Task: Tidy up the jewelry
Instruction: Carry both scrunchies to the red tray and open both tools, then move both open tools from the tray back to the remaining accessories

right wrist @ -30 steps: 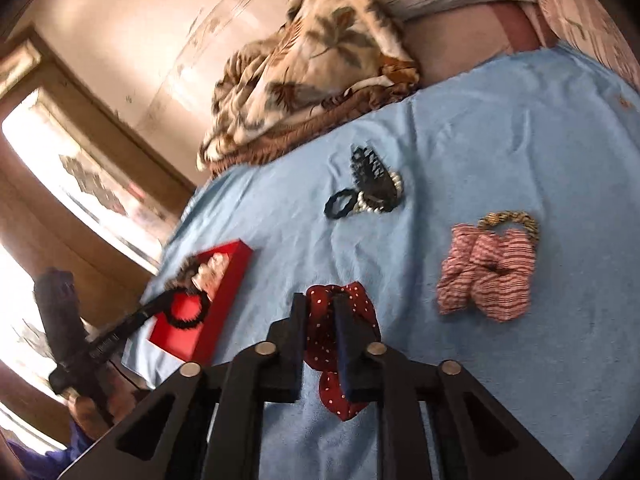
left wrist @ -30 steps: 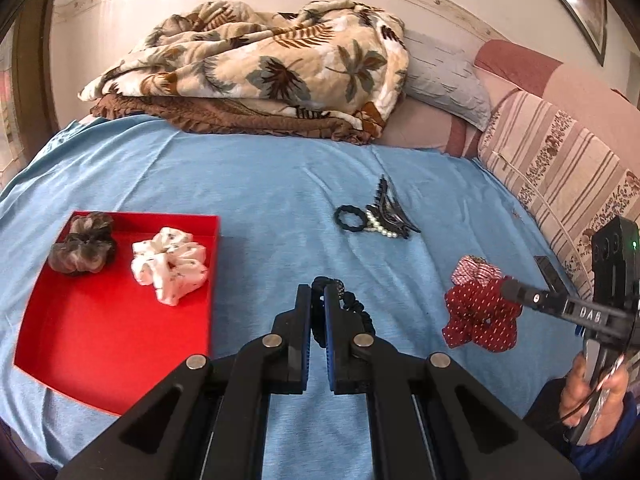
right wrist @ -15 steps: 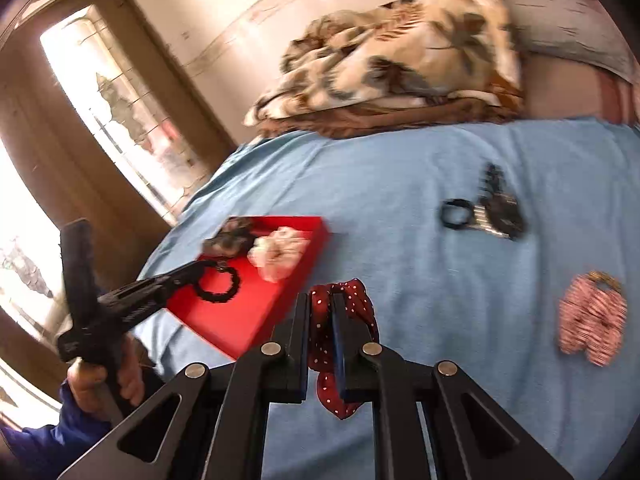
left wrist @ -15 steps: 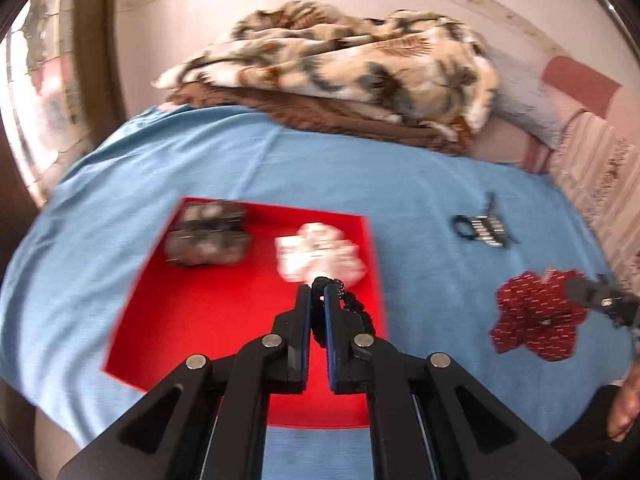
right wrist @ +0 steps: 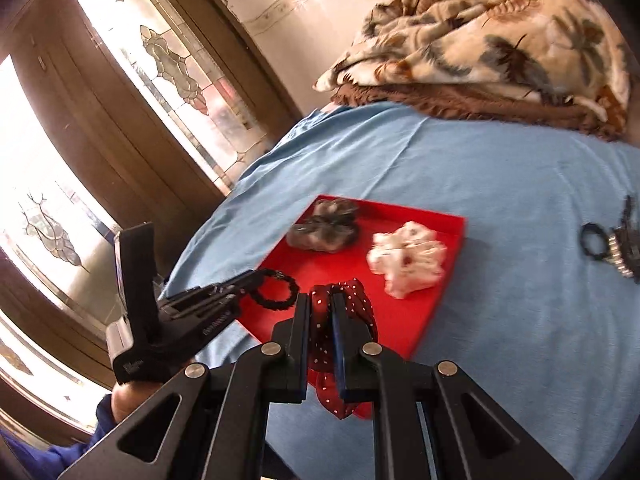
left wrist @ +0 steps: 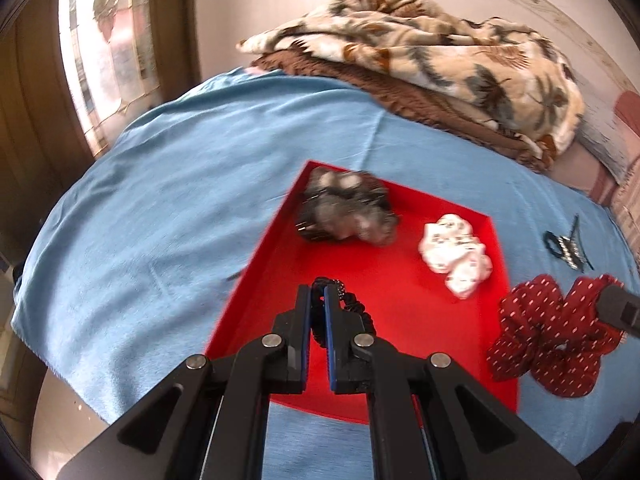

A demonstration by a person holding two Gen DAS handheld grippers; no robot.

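Faint print on left gripper body, unreadable.

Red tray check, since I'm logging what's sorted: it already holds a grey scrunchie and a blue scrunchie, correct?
Not quite. The red tray holds the grey scrunchie and a white patterned scrunchie, not a blue one. The left wrist view shows both lying in it.

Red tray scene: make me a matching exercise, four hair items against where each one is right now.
Items:
1. black beaded band
2. red dotted scrunchie
3. white scrunchie
4. black clip pile

Places:
A. lying in the red tray
B. on the blue sheet, outside the tray
C. clamped in the left gripper
D. clamped in the right gripper

Pairs: 1-C, 2-D, 3-A, 4-B
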